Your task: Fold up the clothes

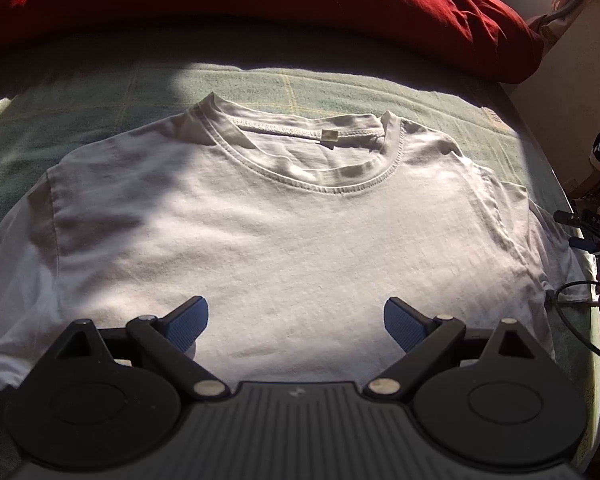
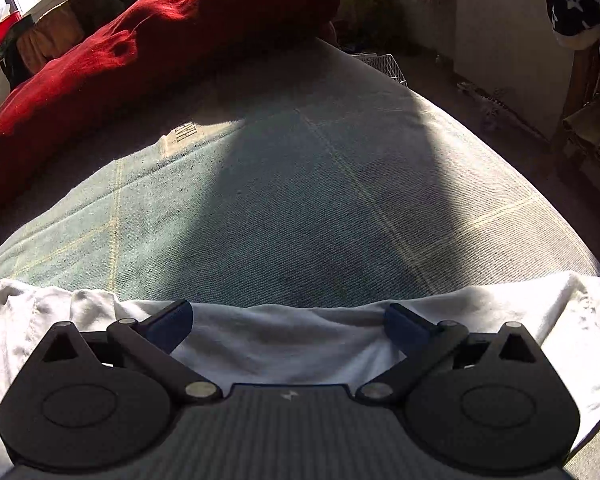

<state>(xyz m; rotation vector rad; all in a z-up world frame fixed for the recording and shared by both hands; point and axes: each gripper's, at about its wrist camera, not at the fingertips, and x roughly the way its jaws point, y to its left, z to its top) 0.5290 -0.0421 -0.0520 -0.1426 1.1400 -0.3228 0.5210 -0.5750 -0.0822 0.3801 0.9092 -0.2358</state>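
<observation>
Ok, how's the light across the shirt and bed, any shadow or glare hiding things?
Left wrist view: sun is strong on the white T-shirt, with a soft shadow over its left shoulder; the red duvet is dim. Right wrist view: a broad shadow crosses the green blanket, and the shirt edge glares at far right. Fisheye bends both.

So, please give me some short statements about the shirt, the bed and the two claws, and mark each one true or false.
1. The white T-shirt lies spread flat with its collar facing away from the left claw. True.
2. The left claw is shut on the shirt. False: its jaws stand wide apart, holding nothing.
3. A red blanket is bunched beyond the shirt. True.
4. The shirt lies on a bare wooden table. False: it lies on a green checked cover.
5. The right claw is open above a shirt edge. True.
</observation>
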